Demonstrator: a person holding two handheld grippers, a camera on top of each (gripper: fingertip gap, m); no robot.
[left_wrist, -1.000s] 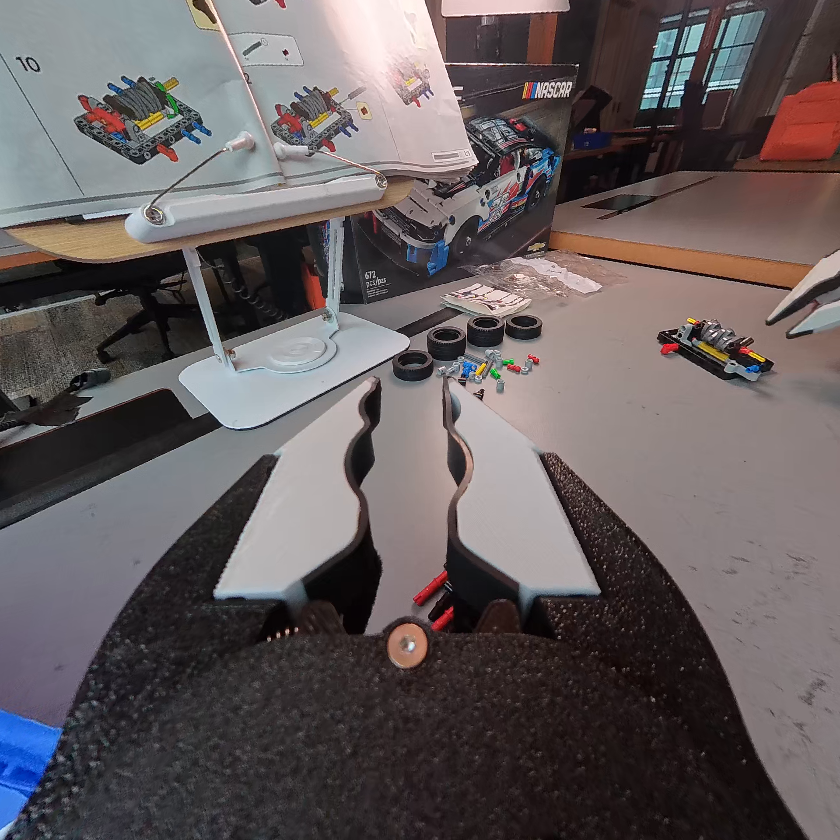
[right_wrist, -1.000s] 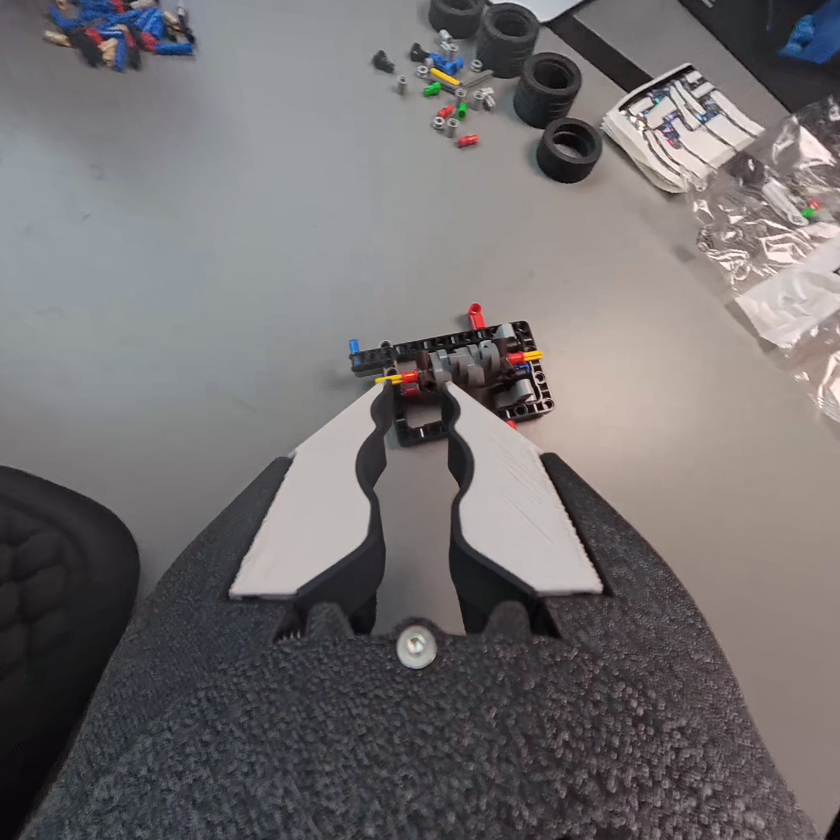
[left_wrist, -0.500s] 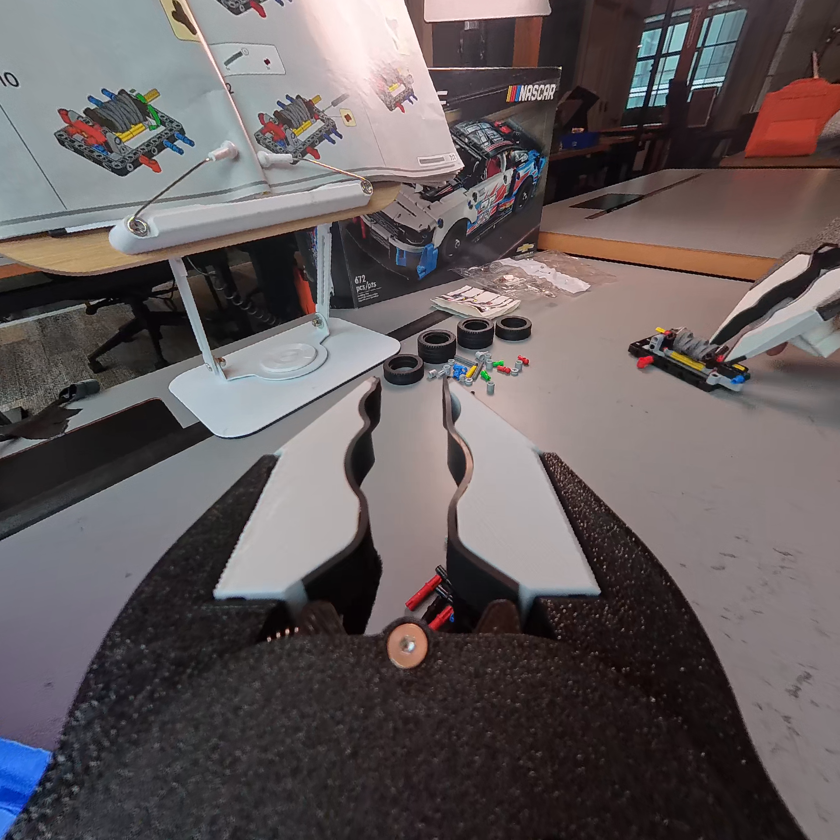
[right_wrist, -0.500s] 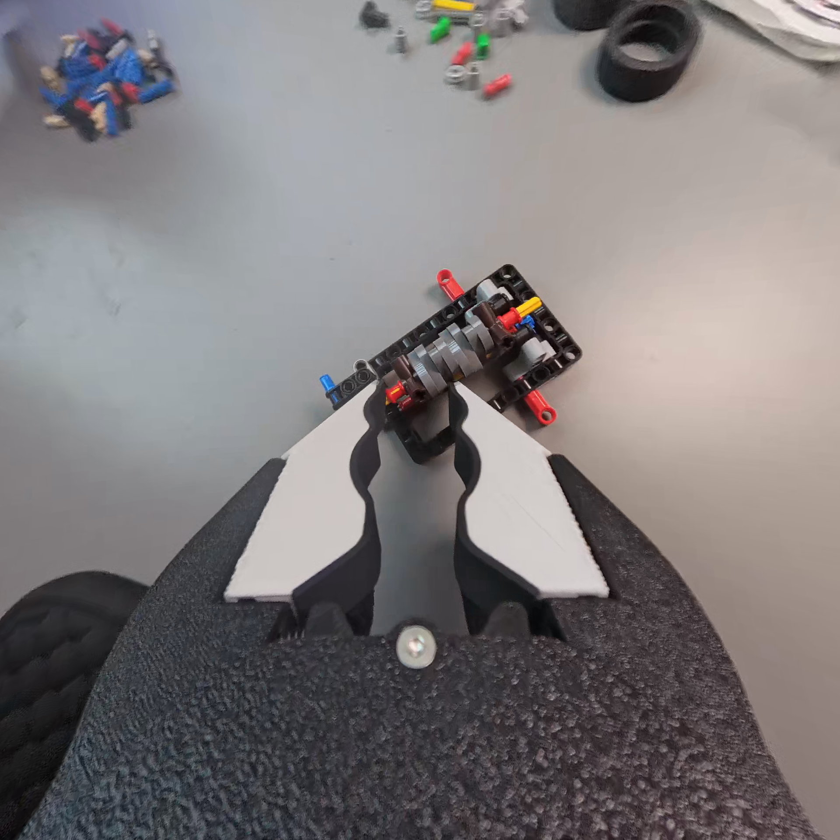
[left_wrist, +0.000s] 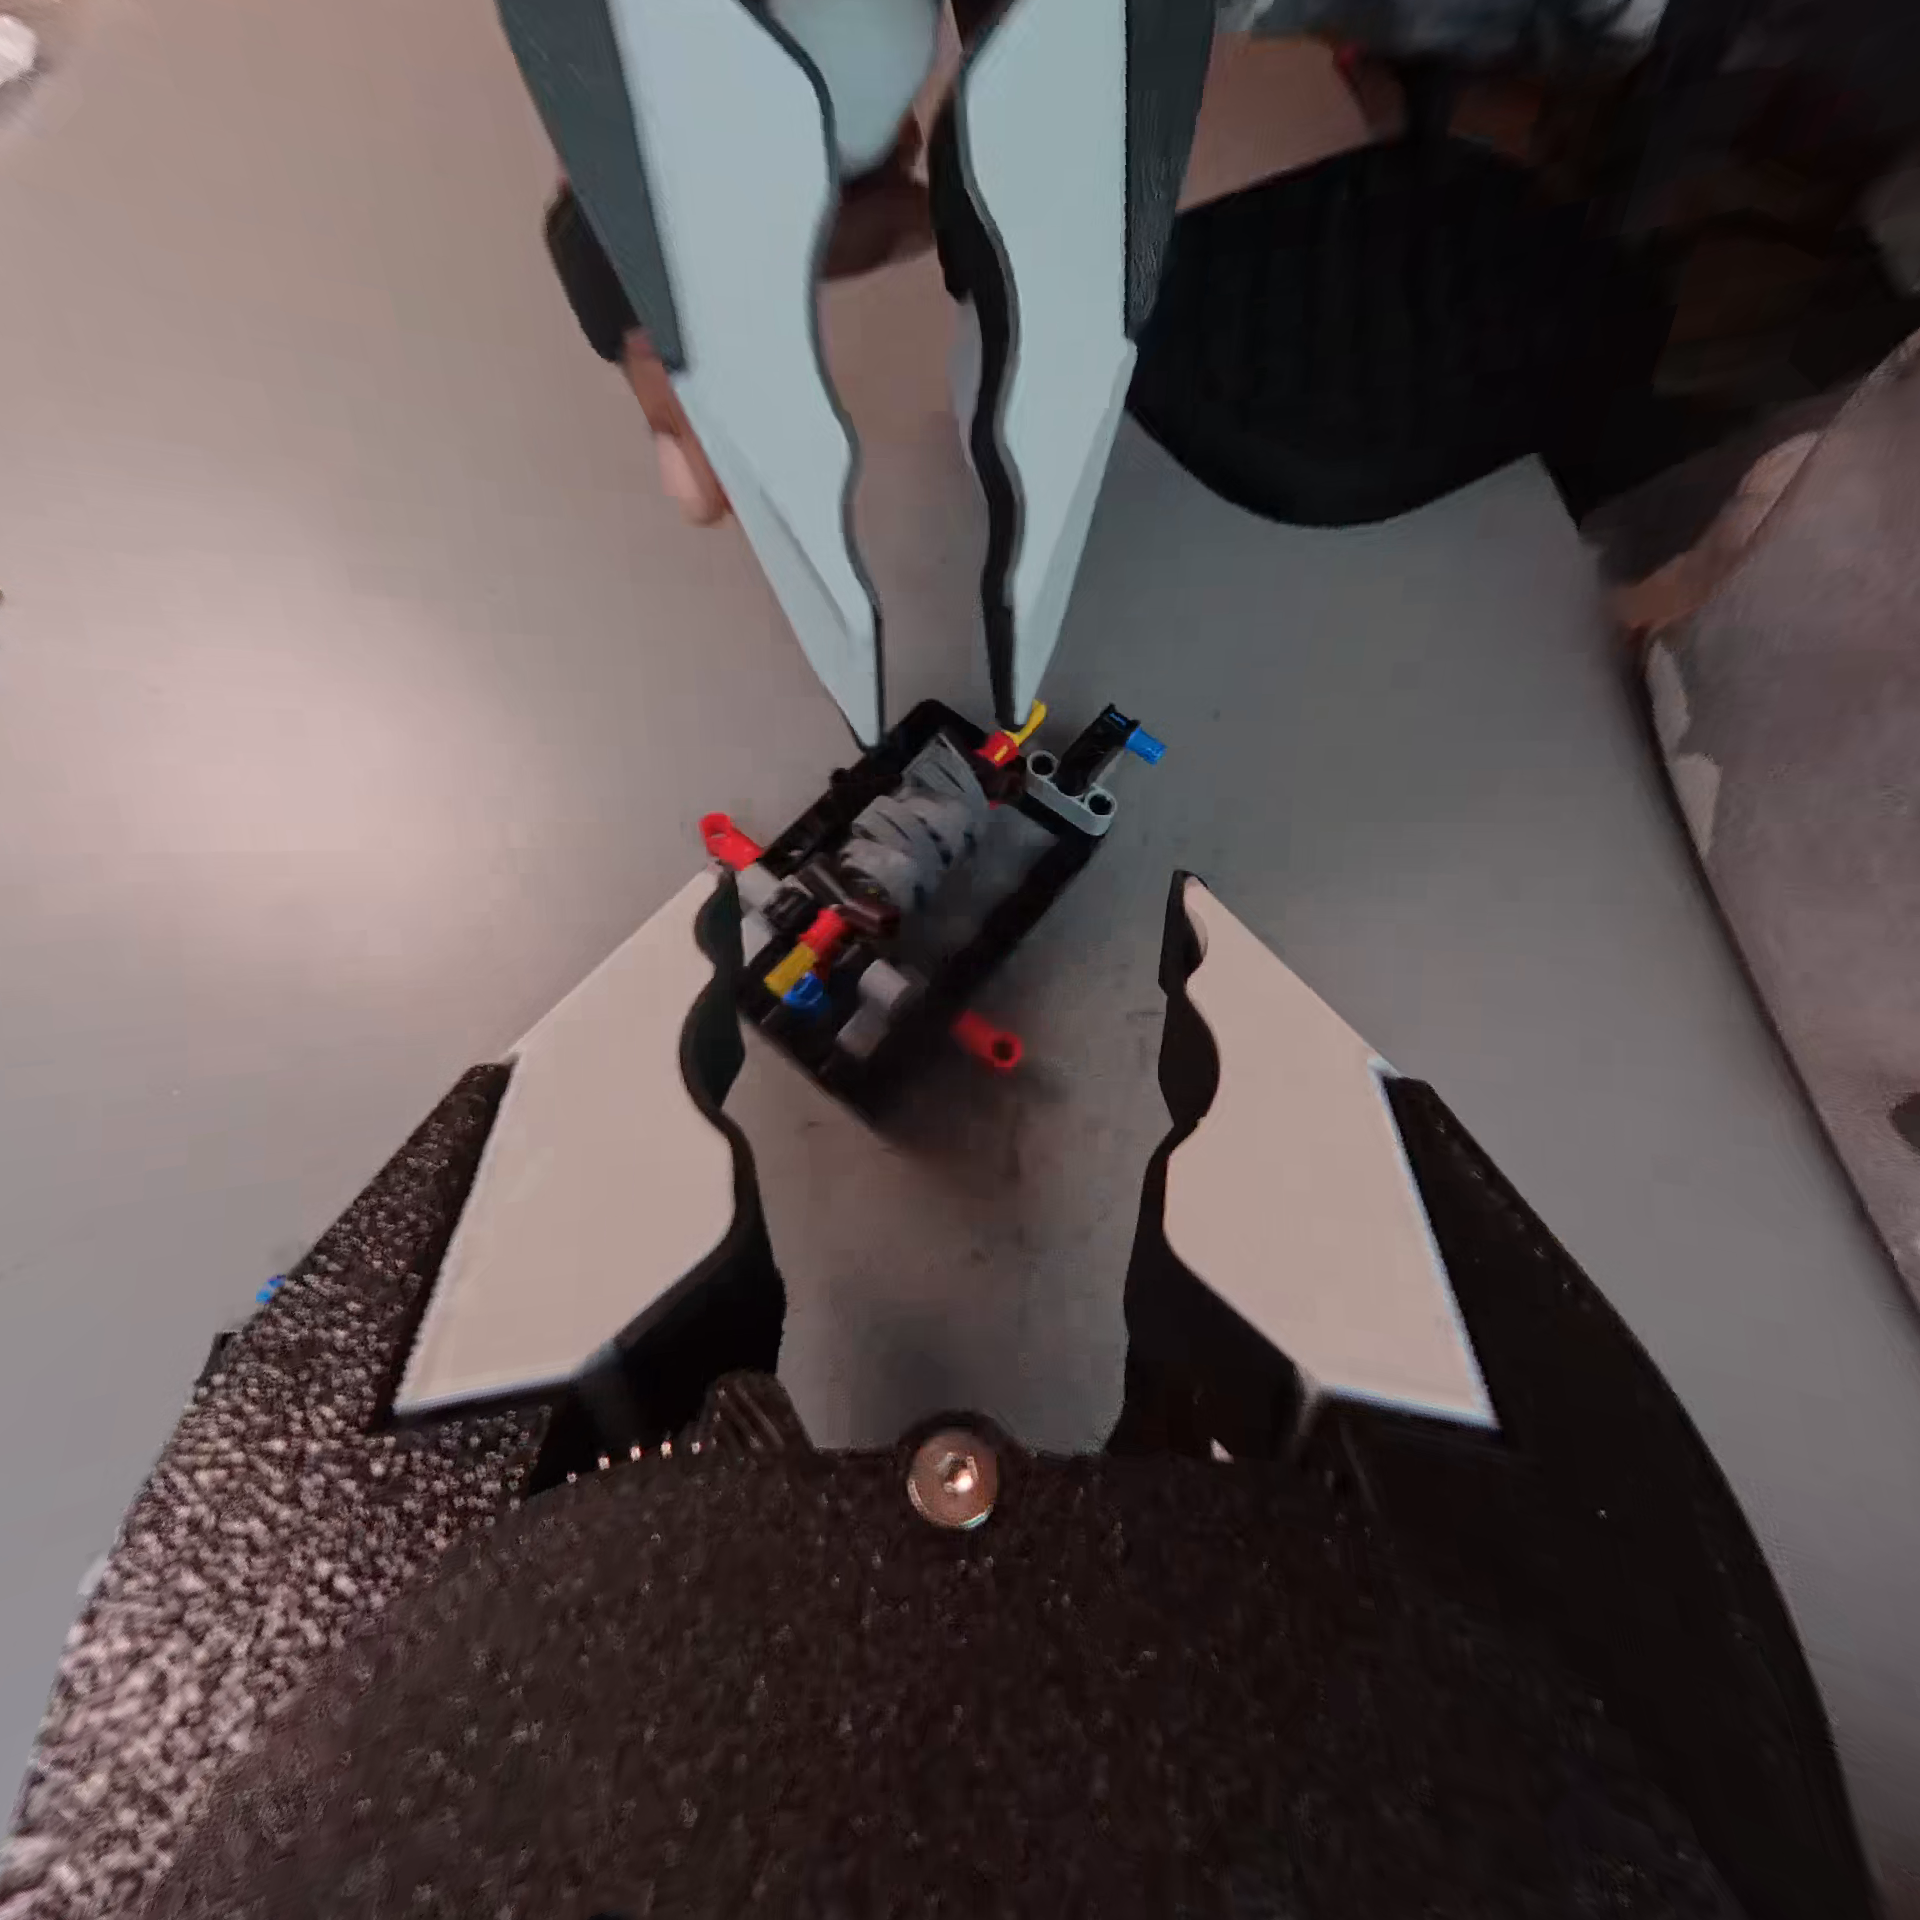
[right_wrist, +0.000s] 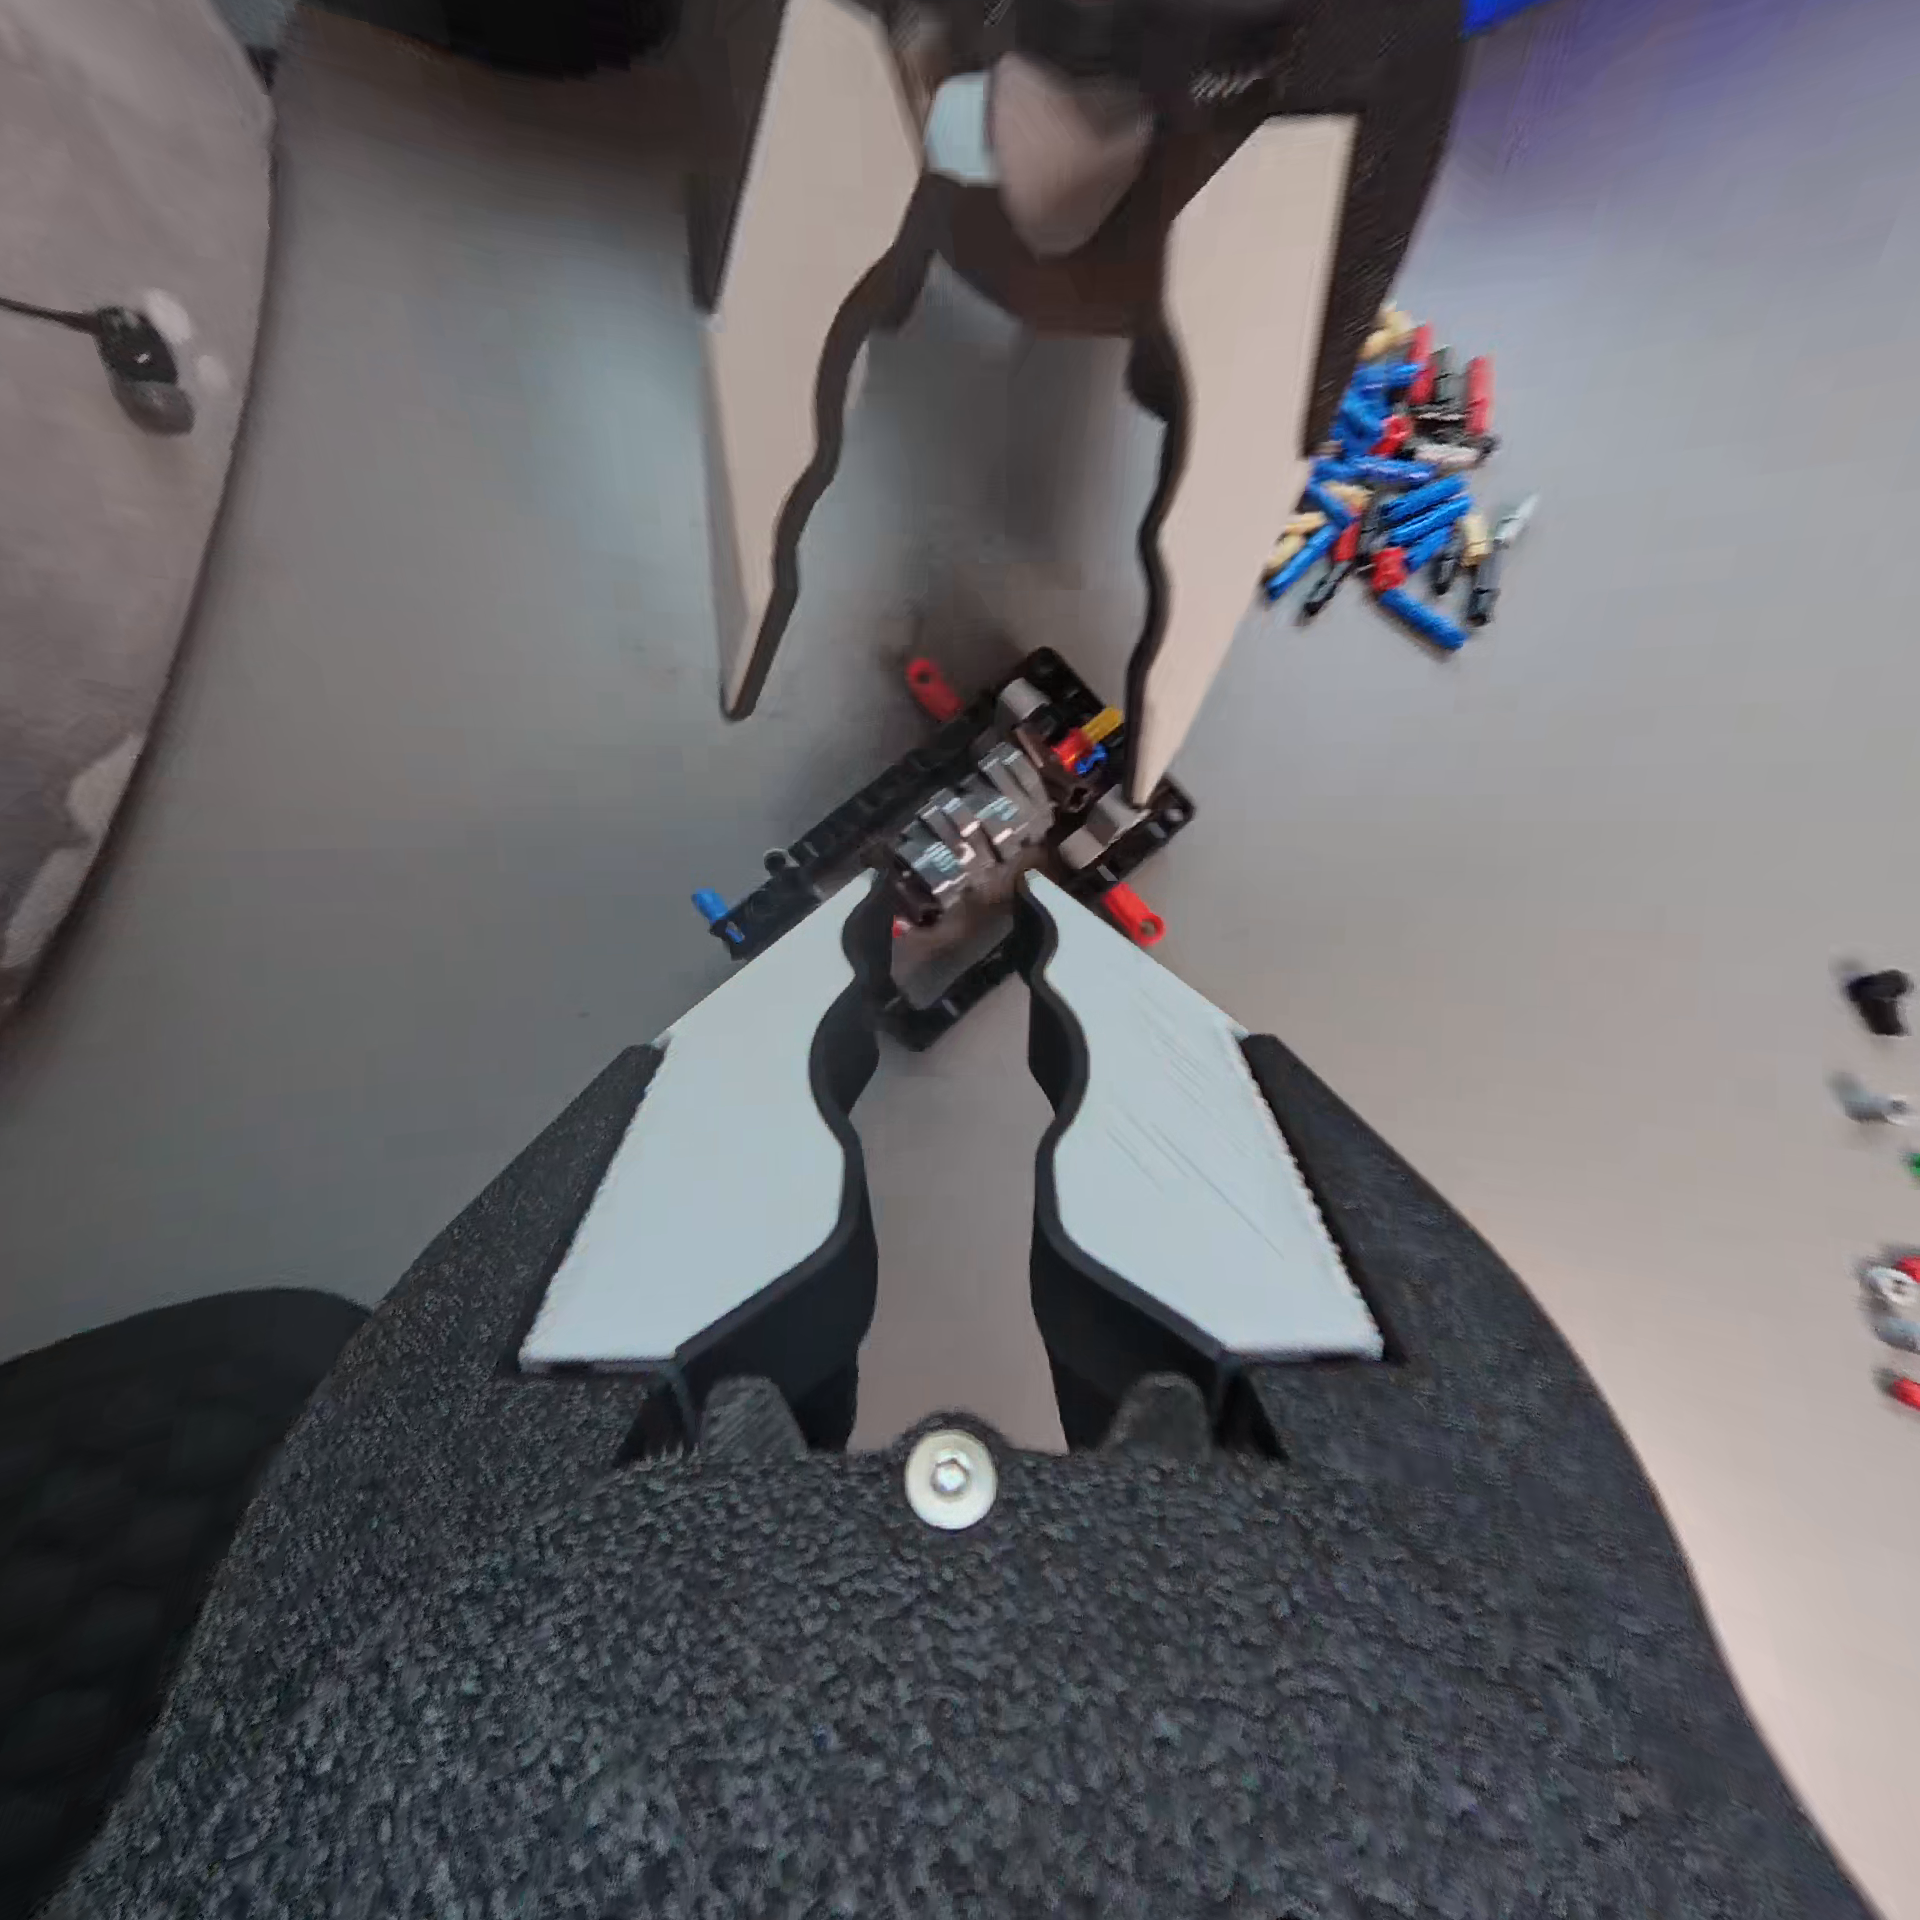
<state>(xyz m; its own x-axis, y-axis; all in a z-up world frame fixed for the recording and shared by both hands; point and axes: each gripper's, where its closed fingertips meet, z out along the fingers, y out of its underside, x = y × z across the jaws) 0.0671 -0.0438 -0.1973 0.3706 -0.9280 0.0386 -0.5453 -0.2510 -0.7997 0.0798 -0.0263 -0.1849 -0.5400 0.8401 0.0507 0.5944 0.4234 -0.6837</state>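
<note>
Small black brick frame (left_wrist: 914, 904) with grey ribbed core lay flat on grey table (left_wrist: 312, 520), long axis slanting between the two facing grippers. Right gripper (right_wrist: 951, 899) narrowly parted, tips straddling the frame's near end, contact unclear. Left gripper (left_wrist: 951, 894) spread wide, one tip beside the opposite end. Loose pin pile (right_wrist: 1392, 488) lay well beyond, to the right.

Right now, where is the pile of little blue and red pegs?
In the right wrist view, the peg pile lies on the grey table at upper right, just right of the left claw, beyond the black brick frame.
</note>
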